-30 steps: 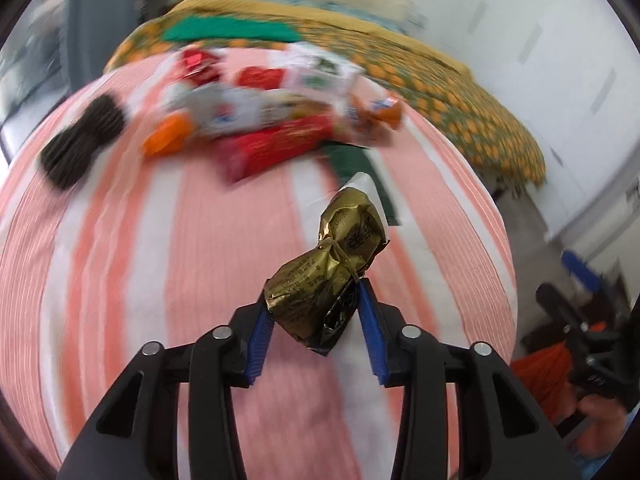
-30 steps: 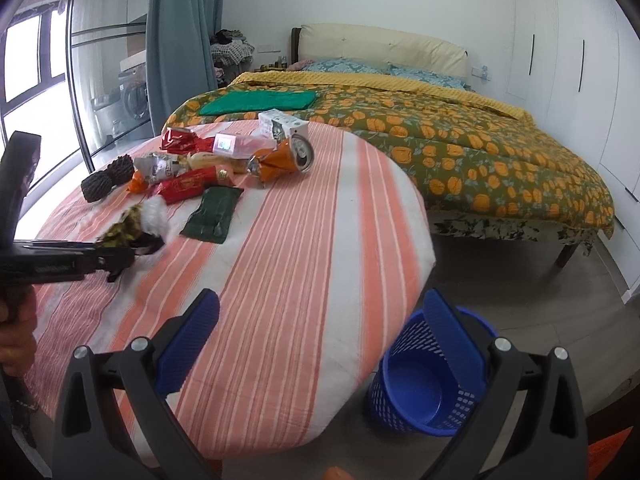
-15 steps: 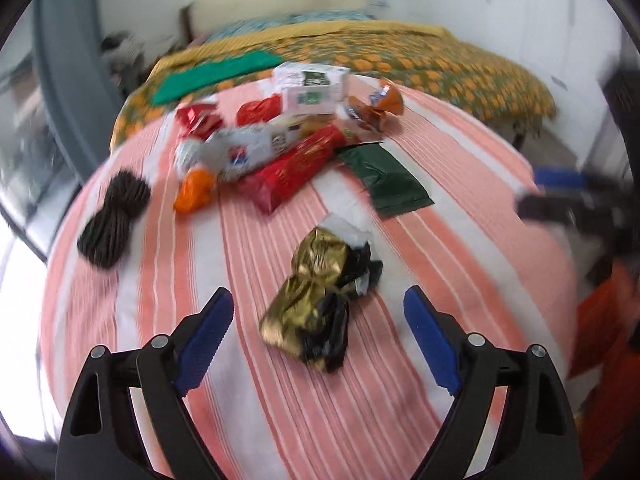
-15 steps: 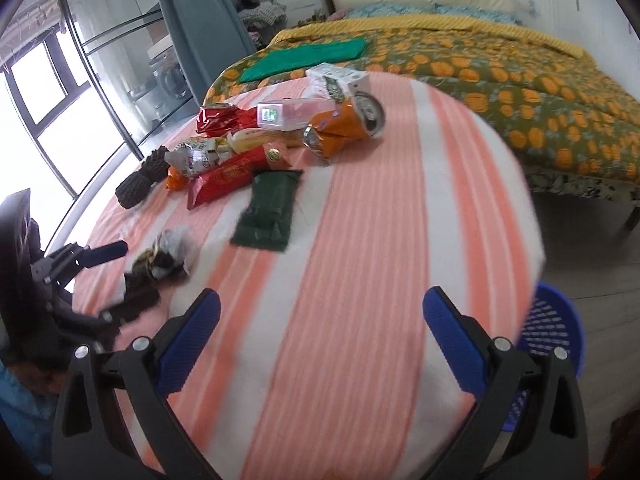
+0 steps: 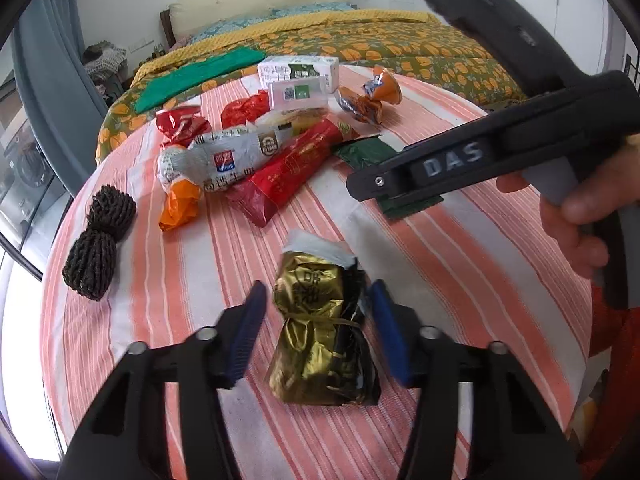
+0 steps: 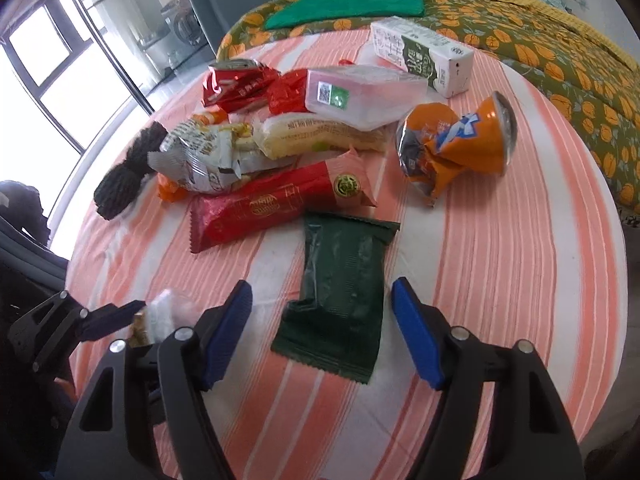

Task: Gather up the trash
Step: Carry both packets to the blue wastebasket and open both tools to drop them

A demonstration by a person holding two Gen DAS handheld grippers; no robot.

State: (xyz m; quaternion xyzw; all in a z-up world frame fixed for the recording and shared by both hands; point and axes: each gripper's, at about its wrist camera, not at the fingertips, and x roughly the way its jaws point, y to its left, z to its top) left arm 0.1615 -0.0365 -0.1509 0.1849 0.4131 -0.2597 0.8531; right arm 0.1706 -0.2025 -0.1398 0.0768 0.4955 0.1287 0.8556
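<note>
We logged the left gripper (image 5: 316, 332), jaws just closing around the gold wrapper (image 5: 316, 336) on the desk (image 5: 480, 280), left pad apart. Right gripper (image 6: 322, 332), jaws narrowing, straddled the green packet (image 6: 340, 292) untouched; beyond, litter.

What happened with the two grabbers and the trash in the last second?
The left gripper let the gold wrapper drop onto the table, then closed back around it, pads not pressing. The right gripper swung from the floor basket to the green packet, jaws narrowing. The trash pile stayed put.
</note>
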